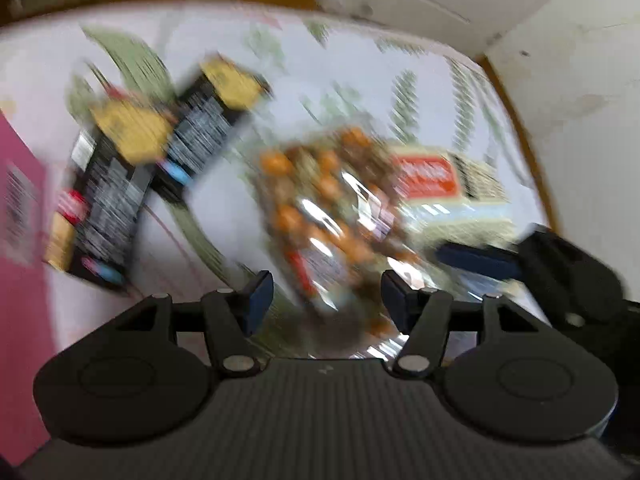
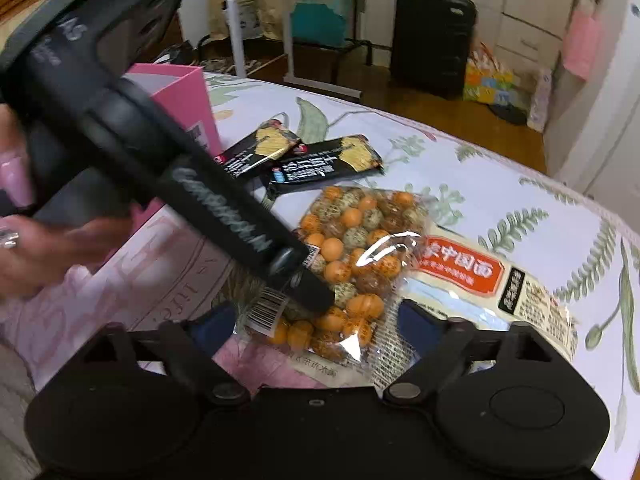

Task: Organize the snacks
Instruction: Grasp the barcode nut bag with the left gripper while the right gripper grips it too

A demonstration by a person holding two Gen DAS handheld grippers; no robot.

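The clear bag of coated nuts (image 2: 348,264) lies flat on the leaf-print cloth (image 2: 460,168), its long axis running away from both grippers toward the two black snack packets (image 2: 308,160). The right gripper (image 2: 310,326) has its jaws apart, standing either side of the bag's near end, where the barcode label is; the pads do not press on it. The left gripper (image 1: 326,298) is also apart, straddling the same bag in its own blurred view, and from the right wrist one of its fingers (image 2: 308,292) is seen lying across the bag's near left part, seemingly touching the film. A noodle pack (image 2: 496,280) with a red label sits just right of the bag, partly under its edge. The pink box (image 2: 188,100) stands to the left, beyond the left gripper, with a hand (image 2: 44,248) holding that tool. Both grippers are at the bag; the left looks the nearer to the box, so carrying the bag there would likely suit it better.
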